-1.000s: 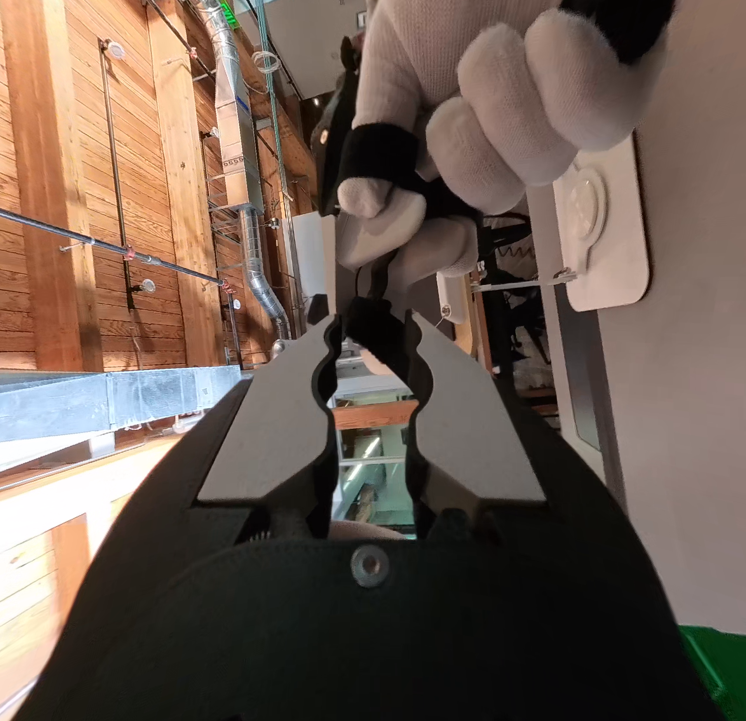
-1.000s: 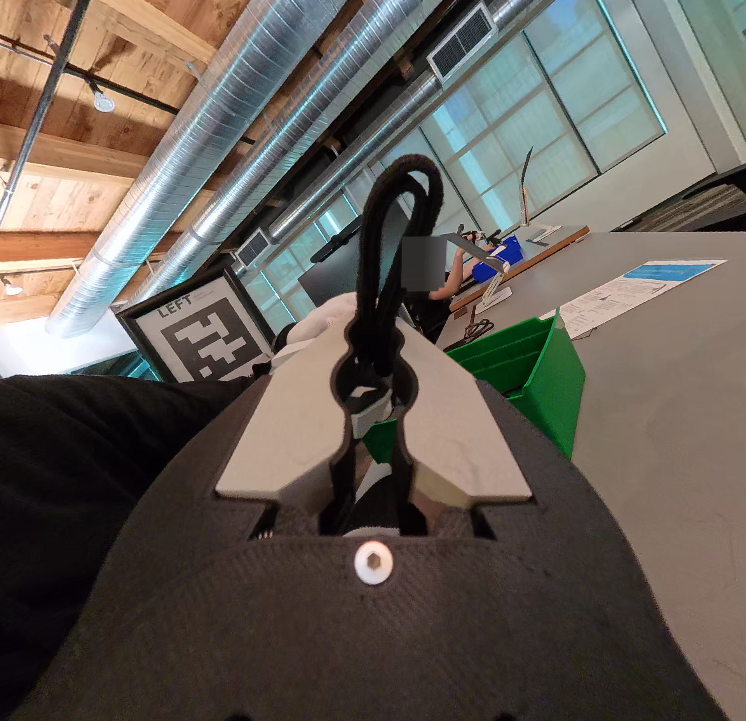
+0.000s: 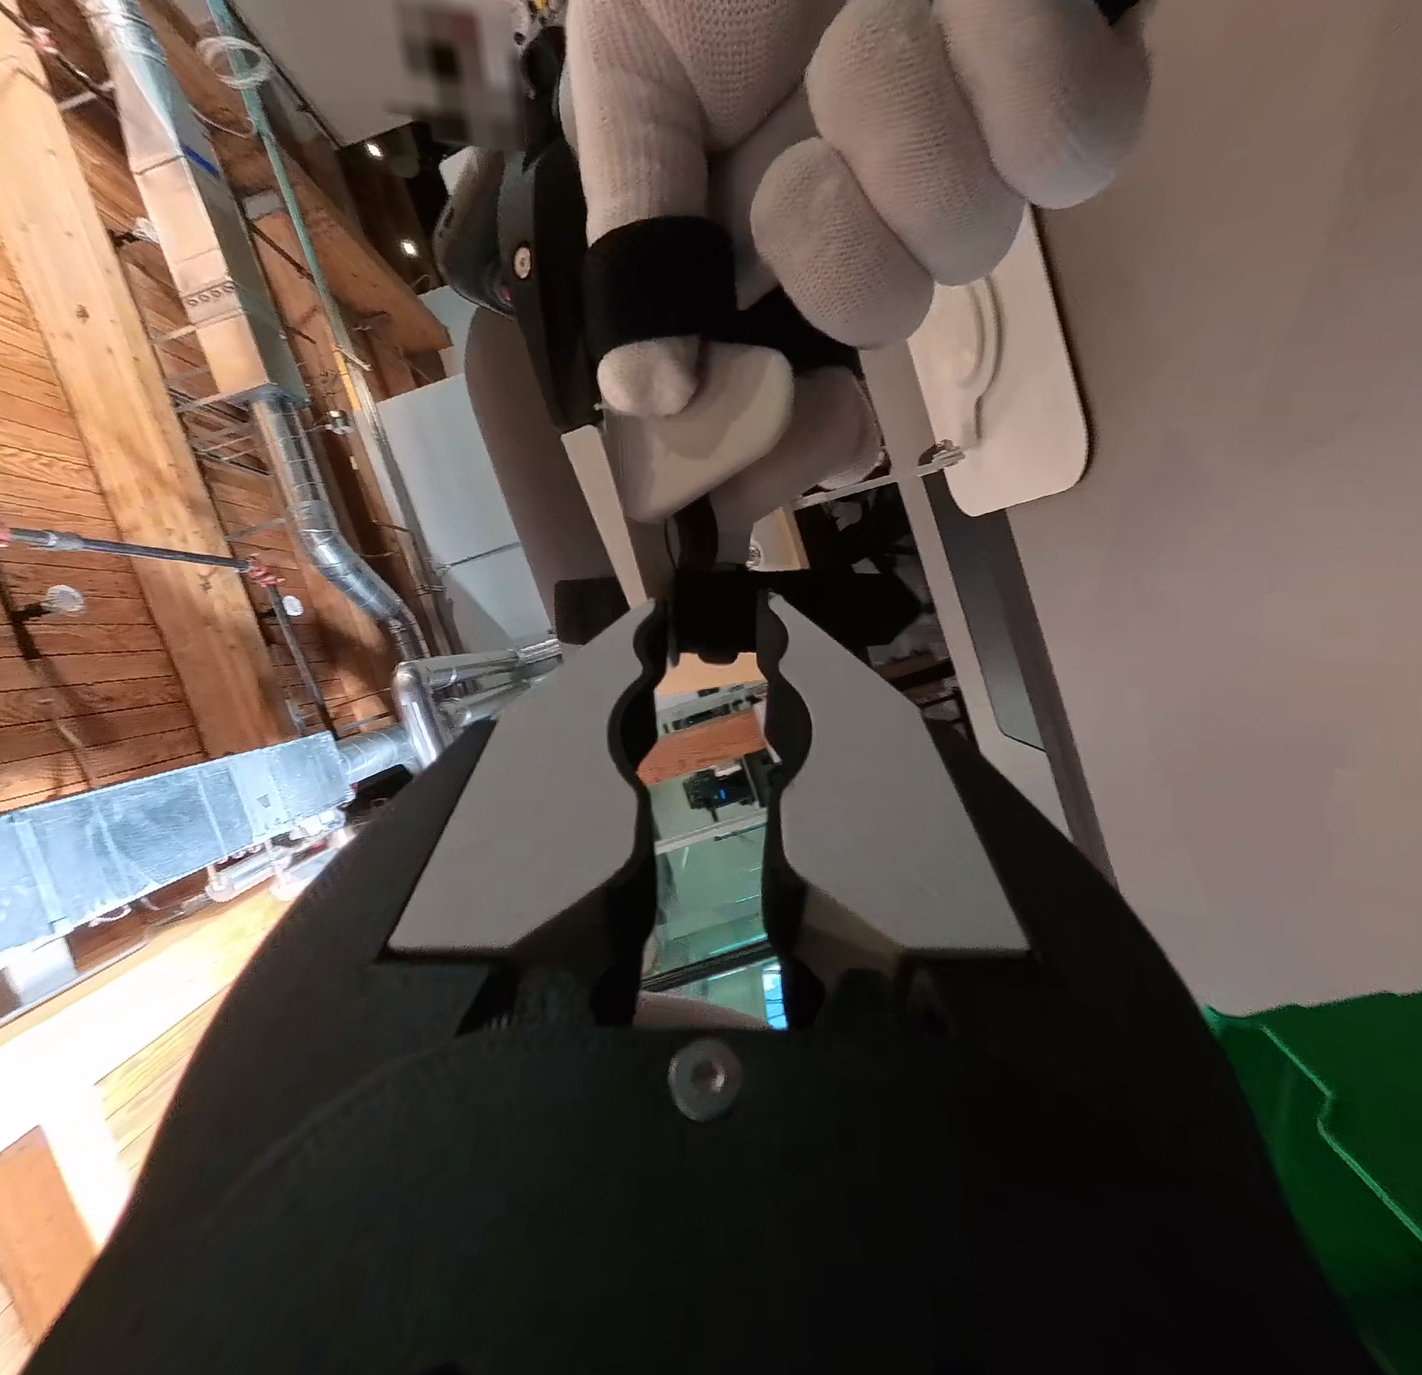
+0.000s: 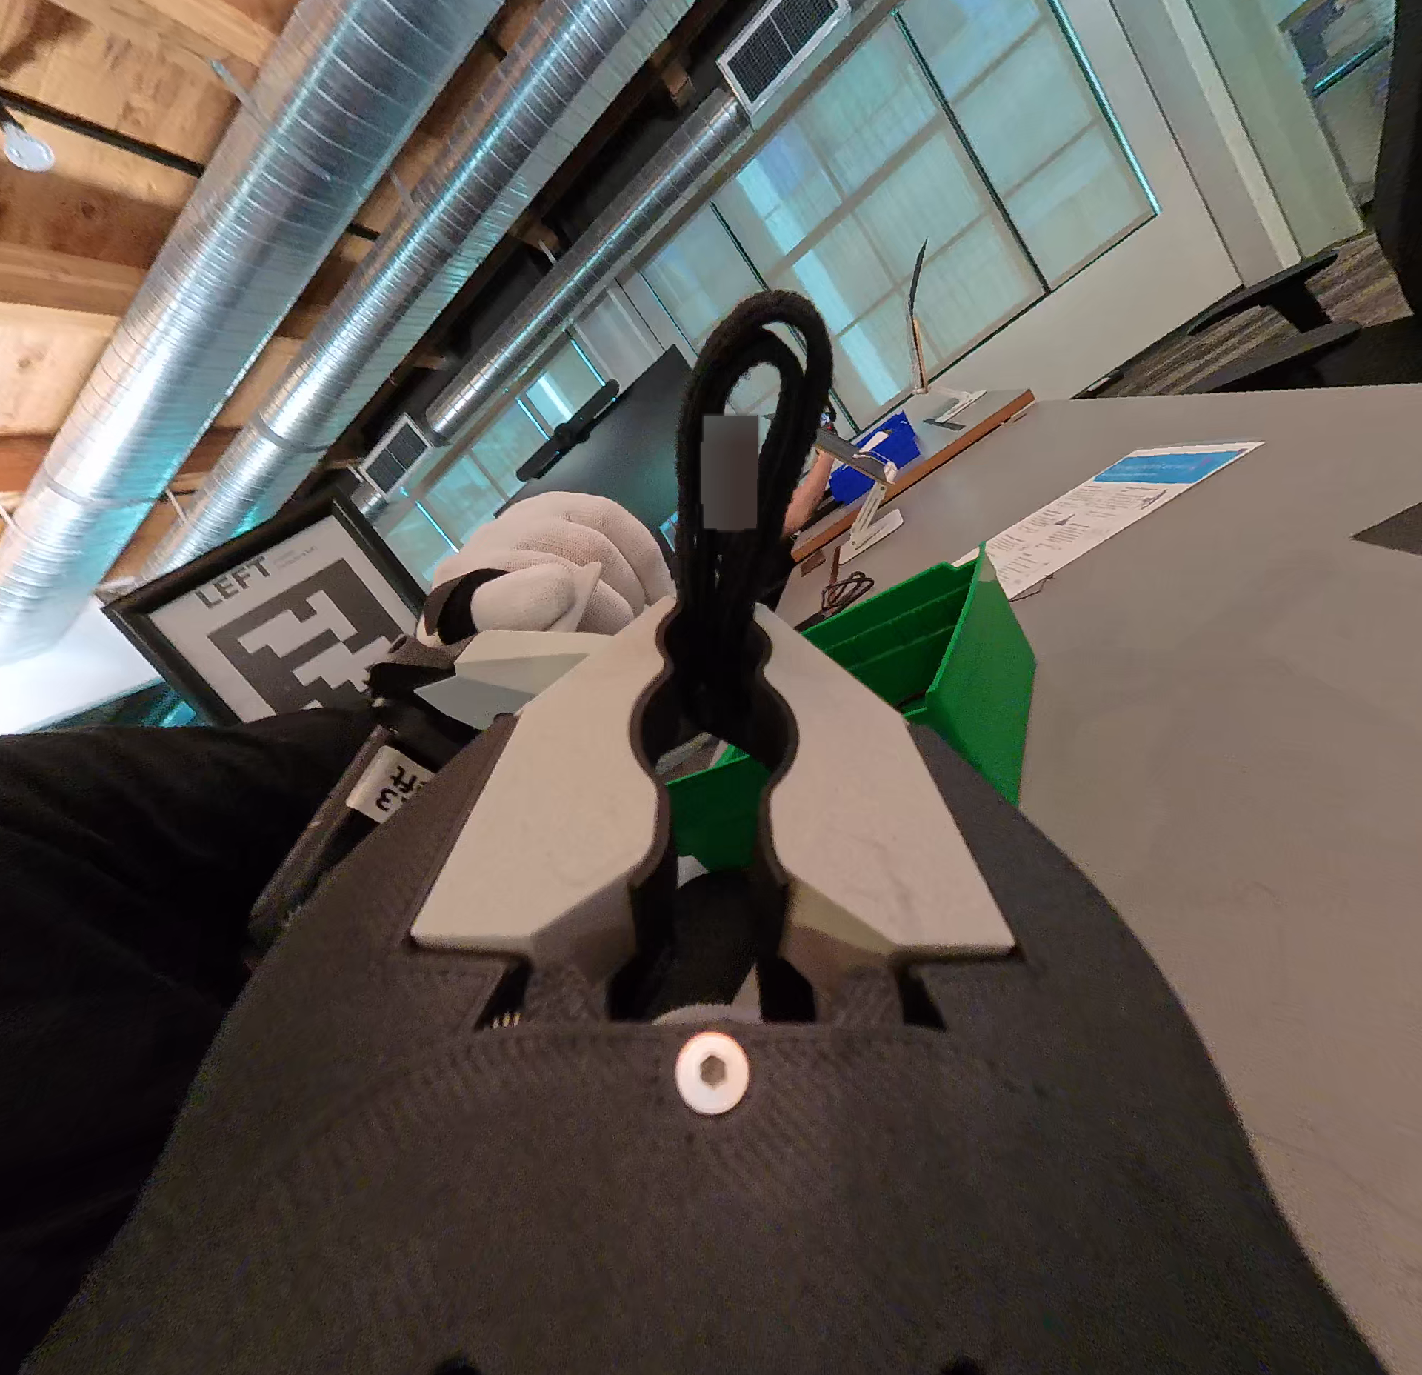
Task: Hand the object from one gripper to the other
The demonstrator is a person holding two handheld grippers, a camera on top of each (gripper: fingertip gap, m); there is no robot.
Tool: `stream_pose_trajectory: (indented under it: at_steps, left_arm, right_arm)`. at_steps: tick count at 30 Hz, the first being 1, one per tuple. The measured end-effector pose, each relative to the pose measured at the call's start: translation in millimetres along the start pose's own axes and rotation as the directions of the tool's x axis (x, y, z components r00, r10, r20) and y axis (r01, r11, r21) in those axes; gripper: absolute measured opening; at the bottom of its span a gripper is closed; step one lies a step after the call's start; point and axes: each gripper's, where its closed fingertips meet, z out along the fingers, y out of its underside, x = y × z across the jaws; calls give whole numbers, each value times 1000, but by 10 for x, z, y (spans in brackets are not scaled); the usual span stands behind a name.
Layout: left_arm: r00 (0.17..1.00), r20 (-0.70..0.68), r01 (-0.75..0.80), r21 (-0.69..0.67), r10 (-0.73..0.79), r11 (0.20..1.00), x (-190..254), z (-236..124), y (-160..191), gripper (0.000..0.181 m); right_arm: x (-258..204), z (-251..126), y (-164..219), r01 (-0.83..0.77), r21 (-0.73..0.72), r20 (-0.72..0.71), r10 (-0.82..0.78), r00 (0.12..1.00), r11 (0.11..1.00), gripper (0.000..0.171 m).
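Silver ducts [image 4: 323,206] run overhead under a timber ceiling [image 4: 92,37]. Tall windows [image 4: 946,183] stand beyond the tongs, a grey table [image 4: 1200,761] lies to their right, and a green bin [image 4: 962,691] sits on it.

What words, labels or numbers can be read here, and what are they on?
Black-and-white marker board: one short printed word at its top, legible, but I don't copy writing.
White sticker below it: marks too blurred to read.
Printed sheet on the grey table: too small to read.

Cord [image 4: 739,491] between right hand-held gripper [image 4: 716,630] fingers (looped above), bin [image 4: 969,668] behind.
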Motion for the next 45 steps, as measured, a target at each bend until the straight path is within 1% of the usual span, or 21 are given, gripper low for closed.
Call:
stream_pose_trajectory:
  at_steps: [1,2,6,8,12,13,23,27,29,35,40,45]
  left_arm:
    - [1000,26,-7,1,7,1000,-26,4,-1,21]
    - [997,69,-13,-1,13,1000,-74,7,2,27]
    - [980,193,-42,0,42,999,-151,9,-10,28]
    - [972,232,-33,-10,35,999,-179,23,-3,29]
    - [958,282,-53,-10,54,999,-191,53,-5,22]
    - [957,284,-57,-10,57,998,-187,63,-1,20]
    - [952,304,-23,-25,30,999,-258,109,-1,17]
    - [964,266,5,-16,-1,1000,-252,113,-13,12]
    - [967,252,21,-9,-18,1000,-275,105,-29,5]
    - [975,218,54,-8,-51,998,-312,119,-35,5]
    - [976,199,92,-5,-89,996,-349,110,-22,3]
    - [968,171,182,22,-183,983,-437,73,4,3]
  right_arm:
    - [-8,-1,-13,-12,11,6,12,1000,1000,9]
    - [-19,-5,-32,-23,24,12,22,1000,999,9]
    - [-62,-18,-92,-51,56,31,49,998,997,9]
    - [-85,-19,-119,-63,76,39,61,997,995,9]
    - [-109,-35,-170,-87,110,53,81,995,990,9]
    - [-123,-35,-176,-95,111,62,88,994,989,9]
    - [-167,-42,-235,-138,145,81,127,989,980,10]
    - [-148,-46,-231,-148,141,83,137,987,979,10]
    - [-154,-41,-224,-145,135,84,135,987,980,14]
    - [-164,-57,-247,-108,139,77,98,992,984,15]
    - [-167,-62,-248,-101,142,93,89,992,985,20]
    - [-189,-85,-293,-77,164,106,60,993,983,31]
